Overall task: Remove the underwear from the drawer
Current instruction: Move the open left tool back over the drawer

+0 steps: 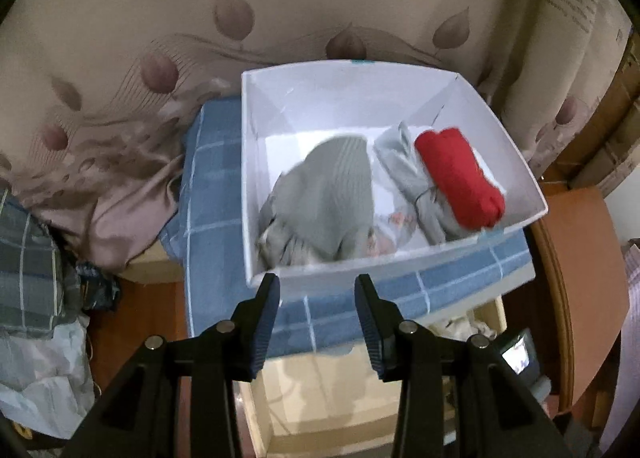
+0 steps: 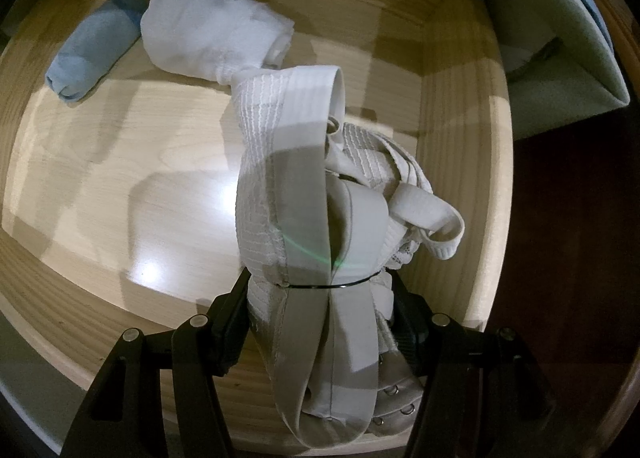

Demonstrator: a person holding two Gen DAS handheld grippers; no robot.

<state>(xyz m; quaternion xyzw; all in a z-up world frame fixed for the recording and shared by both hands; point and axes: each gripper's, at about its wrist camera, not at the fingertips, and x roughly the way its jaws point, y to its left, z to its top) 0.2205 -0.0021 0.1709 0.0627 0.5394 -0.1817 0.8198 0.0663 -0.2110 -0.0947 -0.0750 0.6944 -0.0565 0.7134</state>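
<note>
Now | right claw pinching ribbed white bra | left claw spread, empty

Three garments lie side by side in the box, on a cloth

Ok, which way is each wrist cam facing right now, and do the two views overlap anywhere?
Left wrist: rides the left claw, angled down at a white box of folded clothes on a blue checked cloth; its open, empty fingers show.
Right wrist: rides the right claw, looking almost straight down into the wooden drawer; its fingers clamp a white bra.
Shared: likely the drawer, open below the cloth in the left view; no garment appears in both.
</note>
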